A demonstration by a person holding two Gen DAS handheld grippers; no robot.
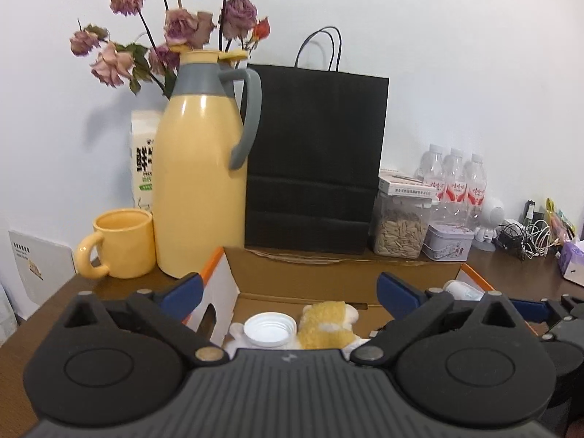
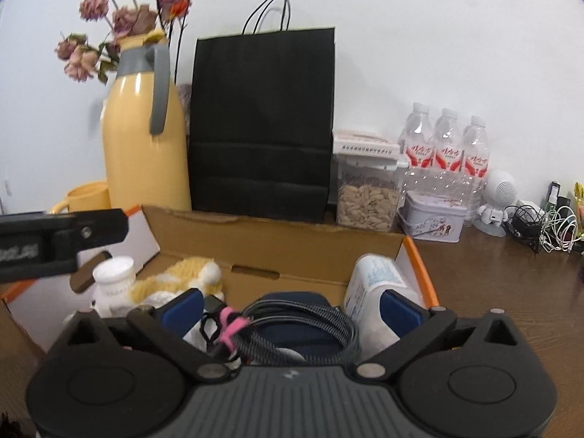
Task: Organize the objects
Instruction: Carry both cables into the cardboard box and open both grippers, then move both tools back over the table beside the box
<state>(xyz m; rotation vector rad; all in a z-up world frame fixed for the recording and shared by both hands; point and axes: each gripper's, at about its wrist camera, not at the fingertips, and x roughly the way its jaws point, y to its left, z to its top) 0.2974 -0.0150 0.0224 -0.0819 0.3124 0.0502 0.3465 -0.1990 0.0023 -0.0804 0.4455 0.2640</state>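
Both grippers hang over the open cardboard box, jaws apart and holding nothing: left gripper, right gripper. Inside lie a plush toy, a white jar, a coiled cable and perhaps a lying bottle. Free wooden table is right of the orange edge.

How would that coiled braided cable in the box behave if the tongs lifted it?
The braided cable would probably stay bundled, since a pink tie binds its loops. It looks floppy, so loose loops would likely sag. It is probably light.
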